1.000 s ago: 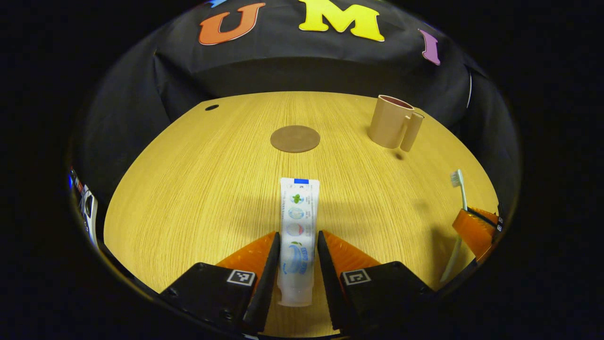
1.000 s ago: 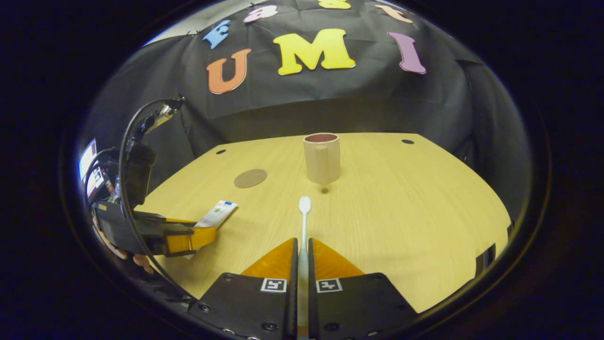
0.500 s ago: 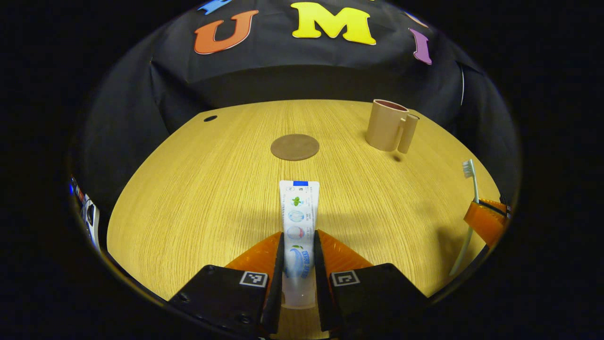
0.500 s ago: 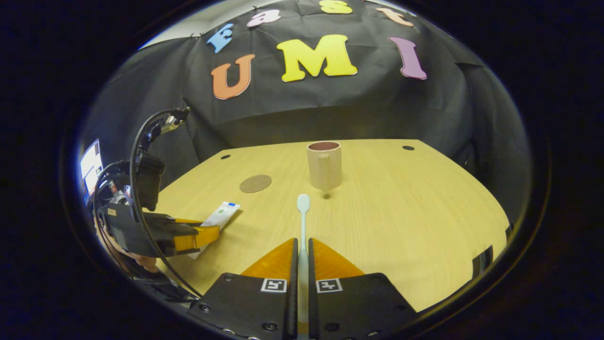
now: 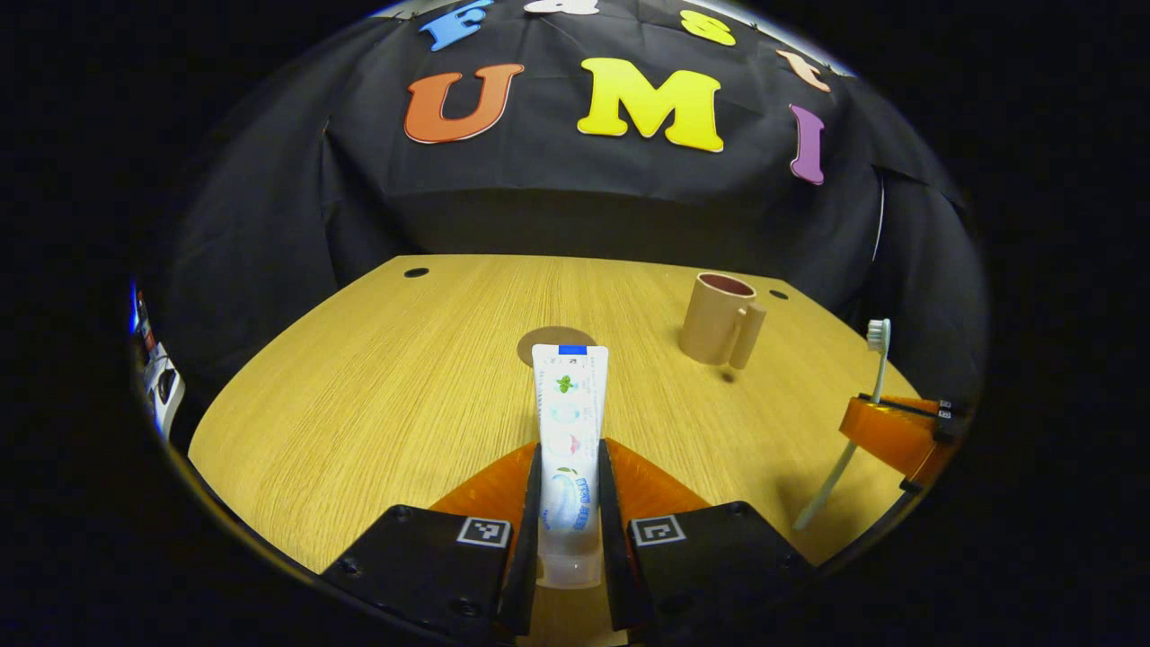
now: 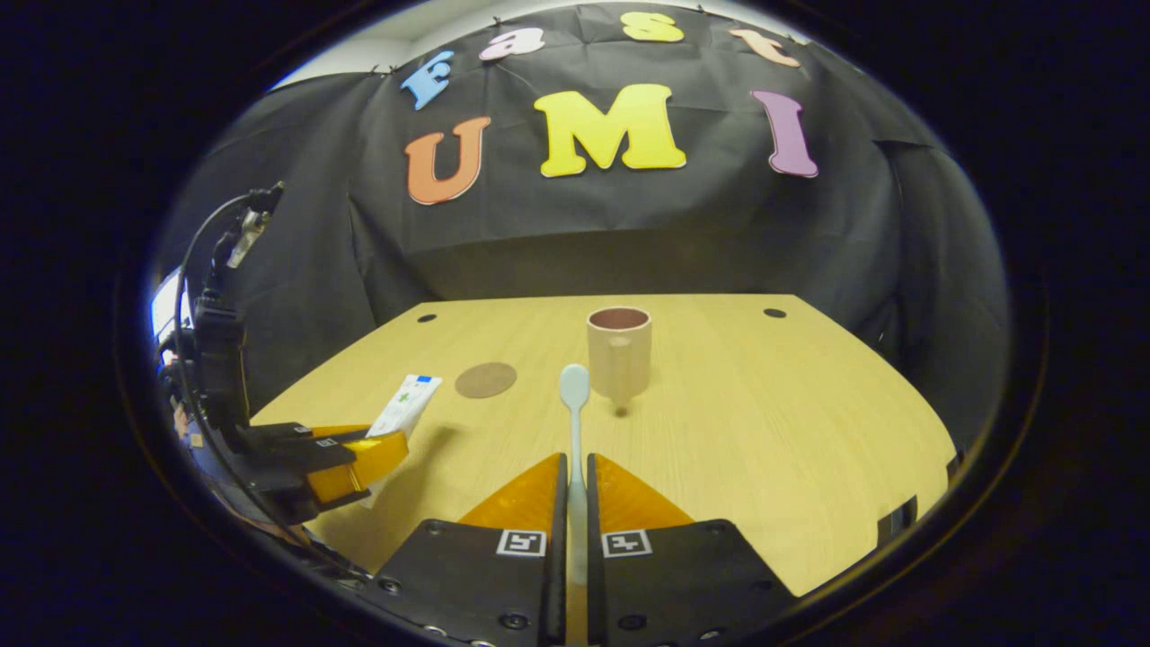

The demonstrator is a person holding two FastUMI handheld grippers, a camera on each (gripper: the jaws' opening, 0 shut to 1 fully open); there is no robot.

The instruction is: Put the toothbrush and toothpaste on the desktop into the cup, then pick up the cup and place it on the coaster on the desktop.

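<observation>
My left gripper (image 5: 569,458) is shut on a white toothpaste tube (image 5: 569,422), held above the wooden table with its crimped end pointing forward. In the right gripper view that left gripper (image 6: 373,454) sits at the far left with the tube (image 6: 409,404) sticking out of it. My right gripper (image 6: 576,472) is shut on a pale toothbrush (image 6: 574,404), head forward and raised off the table. In the left gripper view the right gripper (image 5: 889,431) with the toothbrush (image 5: 876,359) shows at the right edge. A beige cup (image 6: 618,350) (image 5: 716,317) with a handle stands upright and apart. A round brown coaster (image 6: 485,379) (image 5: 550,337) lies flat.
The wooden table (image 6: 764,422) has small dark holes near its far corners (image 6: 774,313) (image 5: 416,271). The black cloth wall rises close behind the far edge. A cable and a mount (image 6: 220,296) stand over the left gripper, with devices at the far left edge.
Both grippers have risen from the table, lifting the toothpaste and the toothbrush with them. The left gripper closed on the tube about a second ago. Cup and coaster have stayed put.
</observation>
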